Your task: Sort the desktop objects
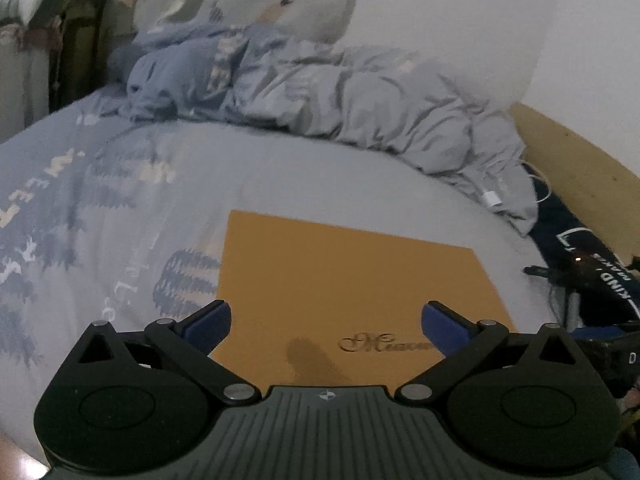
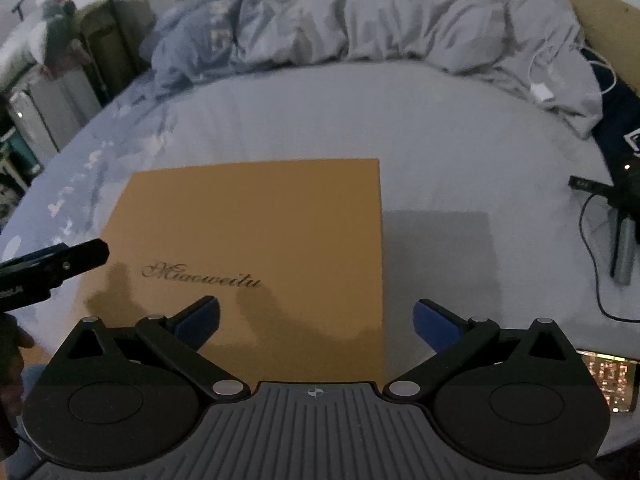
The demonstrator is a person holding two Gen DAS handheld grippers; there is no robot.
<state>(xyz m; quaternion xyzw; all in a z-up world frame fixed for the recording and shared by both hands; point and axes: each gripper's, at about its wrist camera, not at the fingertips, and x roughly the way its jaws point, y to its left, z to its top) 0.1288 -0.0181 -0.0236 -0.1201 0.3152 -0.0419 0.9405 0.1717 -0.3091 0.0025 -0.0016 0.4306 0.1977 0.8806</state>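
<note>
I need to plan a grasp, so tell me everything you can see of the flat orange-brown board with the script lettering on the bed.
The flat orange-brown board is a thin rectangular sheet, matte and cardboard-like, with straight edges and square corners. Dark cursive lettering reading roughly "Miaoweitu" runs across its near part. It lies flat on the pale blue-grey bedsheet, with nothing resting on it; only shadows fall on its near edge. Both the left gripper and the right gripper are open, neither visibly touching it.

Both wrist views low over bed, facing rumpled duvet (shared: orange board).
</note>
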